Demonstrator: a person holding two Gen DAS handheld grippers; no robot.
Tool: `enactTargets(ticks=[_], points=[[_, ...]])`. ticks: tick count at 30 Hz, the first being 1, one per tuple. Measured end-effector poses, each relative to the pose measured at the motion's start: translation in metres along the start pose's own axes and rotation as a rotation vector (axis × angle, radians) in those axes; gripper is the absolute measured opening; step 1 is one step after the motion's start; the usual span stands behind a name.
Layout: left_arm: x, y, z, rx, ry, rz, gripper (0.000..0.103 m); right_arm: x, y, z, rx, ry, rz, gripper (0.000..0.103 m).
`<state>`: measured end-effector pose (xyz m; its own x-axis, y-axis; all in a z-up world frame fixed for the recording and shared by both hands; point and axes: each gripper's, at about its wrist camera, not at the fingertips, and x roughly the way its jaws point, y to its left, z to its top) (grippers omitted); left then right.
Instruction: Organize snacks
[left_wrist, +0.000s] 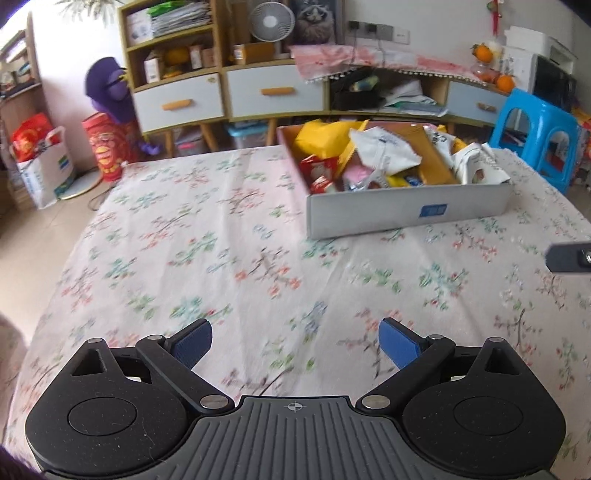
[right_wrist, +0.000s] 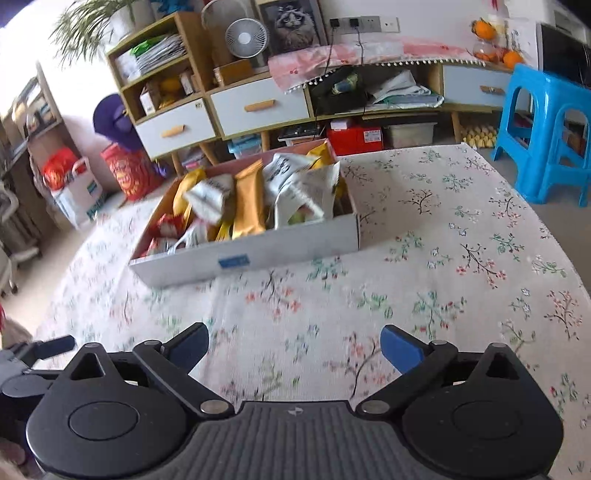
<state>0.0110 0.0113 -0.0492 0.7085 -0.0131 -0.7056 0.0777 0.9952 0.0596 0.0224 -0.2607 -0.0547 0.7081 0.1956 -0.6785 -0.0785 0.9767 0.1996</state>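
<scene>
A shallow white cardboard box (left_wrist: 406, 214) stands on the flowered tablecloth, far right in the left wrist view and far left in the right wrist view (right_wrist: 243, 254). It holds several snack packs: yellow bags (left_wrist: 321, 138), white bags (right_wrist: 295, 184), a tan pack (right_wrist: 249, 199) and small red packs (left_wrist: 319, 171). My left gripper (left_wrist: 295, 343) is open and empty, low over the cloth, well short of the box. My right gripper (right_wrist: 295, 349) is open and empty, also short of the box. Part of the right gripper (left_wrist: 569, 256) shows at the left view's right edge.
The flowered tablecloth (left_wrist: 221, 266) covers the table. Beyond the far edge stand a wooden cabinet with white drawers (left_wrist: 258, 92), a blue plastic stool (right_wrist: 546, 133), red bags (left_wrist: 107, 147) and a fan (right_wrist: 245, 37).
</scene>
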Motion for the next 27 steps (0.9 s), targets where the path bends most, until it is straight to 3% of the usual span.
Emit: enactTargets(ticks=[4,8,18,27], points=[[-0.006,0.005,-0.003,-0.045,0.029,0.020,0.098,-0.006,0.007,-0.013,-0.036,0.010,-0.069,0.091],[-0.015,0.006,0.001,-0.083,0.039,0.013,0.099,-0.014,0.015,-0.018,-0.098,-0.039,-0.121,0.092],[-0.030,0.000,0.008,-0.125,0.032,0.026,0.103,-0.015,0.039,-0.026,-0.193,-0.074,-0.127,0.093],[-0.029,-0.006,0.005,-0.118,0.052,0.042,0.103,-0.020,0.042,-0.028,-0.185,-0.085,-0.135,0.093]])
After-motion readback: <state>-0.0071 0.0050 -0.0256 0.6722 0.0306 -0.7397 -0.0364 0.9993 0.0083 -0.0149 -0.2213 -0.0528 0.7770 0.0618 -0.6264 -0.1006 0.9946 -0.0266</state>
